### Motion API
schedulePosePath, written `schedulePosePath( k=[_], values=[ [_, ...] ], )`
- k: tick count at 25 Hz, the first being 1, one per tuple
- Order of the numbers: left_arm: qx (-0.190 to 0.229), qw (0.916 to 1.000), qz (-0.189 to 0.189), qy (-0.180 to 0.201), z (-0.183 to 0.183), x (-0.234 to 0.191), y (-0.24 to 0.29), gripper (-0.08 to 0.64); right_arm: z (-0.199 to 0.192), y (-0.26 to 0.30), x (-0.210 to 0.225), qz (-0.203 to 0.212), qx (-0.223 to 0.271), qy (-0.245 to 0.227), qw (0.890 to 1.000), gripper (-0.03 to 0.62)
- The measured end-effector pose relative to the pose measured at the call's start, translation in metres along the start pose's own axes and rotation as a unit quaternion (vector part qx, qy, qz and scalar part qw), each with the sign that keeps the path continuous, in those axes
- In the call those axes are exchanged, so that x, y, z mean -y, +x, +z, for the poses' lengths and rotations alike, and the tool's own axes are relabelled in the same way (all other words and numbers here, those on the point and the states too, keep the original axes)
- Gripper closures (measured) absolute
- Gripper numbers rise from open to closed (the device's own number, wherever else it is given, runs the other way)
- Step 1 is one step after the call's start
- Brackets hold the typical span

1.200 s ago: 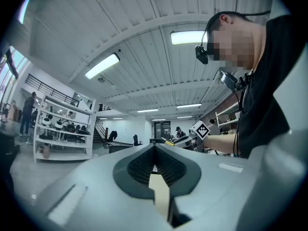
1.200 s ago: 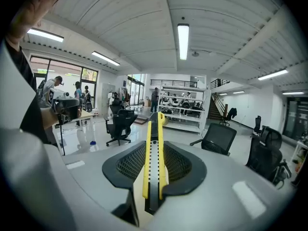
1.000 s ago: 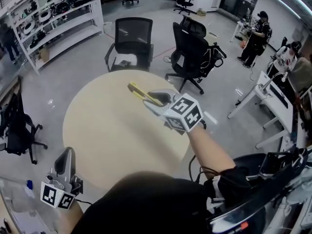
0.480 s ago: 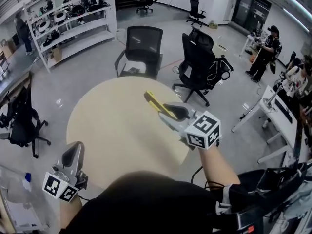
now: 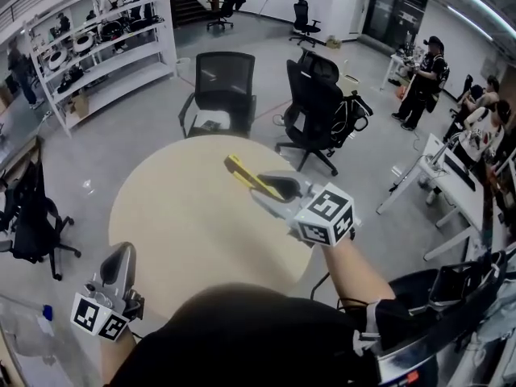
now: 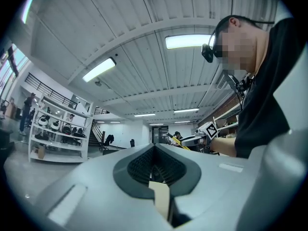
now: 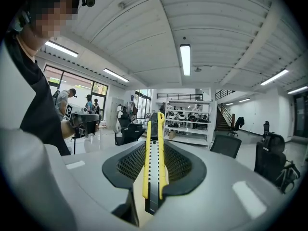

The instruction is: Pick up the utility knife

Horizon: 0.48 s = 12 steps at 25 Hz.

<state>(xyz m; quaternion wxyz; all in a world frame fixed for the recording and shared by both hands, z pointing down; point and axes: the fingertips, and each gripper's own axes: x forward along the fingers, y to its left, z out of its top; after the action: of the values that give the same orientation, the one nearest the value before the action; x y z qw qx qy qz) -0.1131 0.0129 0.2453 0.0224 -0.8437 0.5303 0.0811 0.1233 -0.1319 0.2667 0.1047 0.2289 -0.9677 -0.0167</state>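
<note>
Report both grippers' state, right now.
Left gripper: jaws closed, nothing between them.
Right gripper: jaws closed on the yellow utility knife.

Round beige desk [image 5: 173,216] top open left and middle; right gripper [image 5: 274,190] holding yellow utility knife [image 5: 240,172] over far right; black mesh chair [image 5: 219,77], black high-back chair [image 5: 318,95] beyond far edge.

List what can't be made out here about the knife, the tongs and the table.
- Yellow-and-black plastic utility knife: rear end buried between the right tongs' grey jaws, right gripper view.
- Round beige table: near edge hidden by the person's black torso, head view.
- Items on the white metal shelves: too small, head view.
</note>
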Motion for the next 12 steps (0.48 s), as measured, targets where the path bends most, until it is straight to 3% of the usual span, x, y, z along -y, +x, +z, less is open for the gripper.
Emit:
schedulePosePath(
  k=[12],
  values=[
    [-0.007, 0.9999, -0.009, -0.004, -0.0086, -0.0027, 0.0090, 0.563, -0.0019, 0.0031, 0.0062, 0.010, 0.013, 0.025, 1.000, 0.459]
  ],
)
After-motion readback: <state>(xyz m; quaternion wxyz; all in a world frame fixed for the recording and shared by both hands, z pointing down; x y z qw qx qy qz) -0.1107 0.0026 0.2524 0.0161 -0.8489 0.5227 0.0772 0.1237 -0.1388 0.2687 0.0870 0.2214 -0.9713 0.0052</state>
